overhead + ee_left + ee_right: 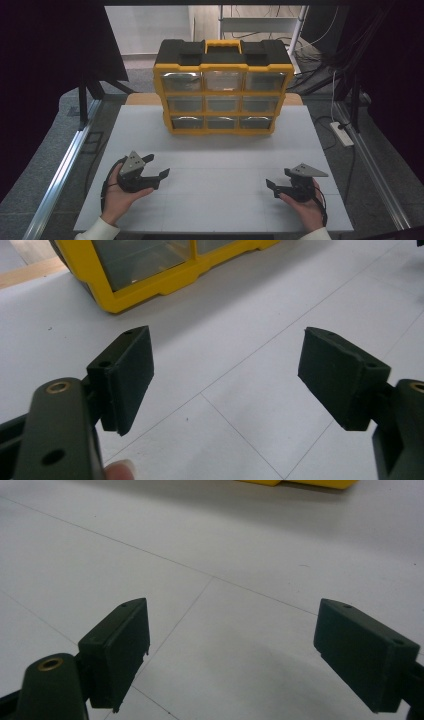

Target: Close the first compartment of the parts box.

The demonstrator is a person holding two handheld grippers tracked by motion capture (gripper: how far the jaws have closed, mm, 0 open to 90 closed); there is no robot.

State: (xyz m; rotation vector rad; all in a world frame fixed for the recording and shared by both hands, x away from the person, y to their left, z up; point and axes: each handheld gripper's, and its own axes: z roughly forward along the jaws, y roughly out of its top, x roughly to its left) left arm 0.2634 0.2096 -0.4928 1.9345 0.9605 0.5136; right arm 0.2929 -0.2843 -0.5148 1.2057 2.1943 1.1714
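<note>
Dark curtains hem in a white desk (215,200) with thin seams across its top, and grey floor and rails run along both sides.

Your left claw (156,168) rests low over the near left part of the desk, its jaws spread wide with nothing between them. In the left gripper view its pads (131,375) frame bare desk, and a fingertip shows at the bottom edge. The organiser (223,87) stands ahead of this claw and off to its right, well apart; its yellow corner (150,285) sits just beyond the left pad in that view. I judge the claw is held low and open because it is ready to reach, not carrying.

That organiser is the thing nearest both claws: a yellow frame with a black top and a yellow handle, standing upright at the far middle of the desk. It holds nine clear drawers in three rows of three, all pushed in. What lies inside them is too small and glary to tell.

Your right claw (275,186) sits over the near right part of the desk, jaws also wide and empty; its pads (120,645) frame only white surface. The organiser is ahead of it and to its left, well apart. Both claws angle inward, so I judge you are squared up for a drawer.
</note>
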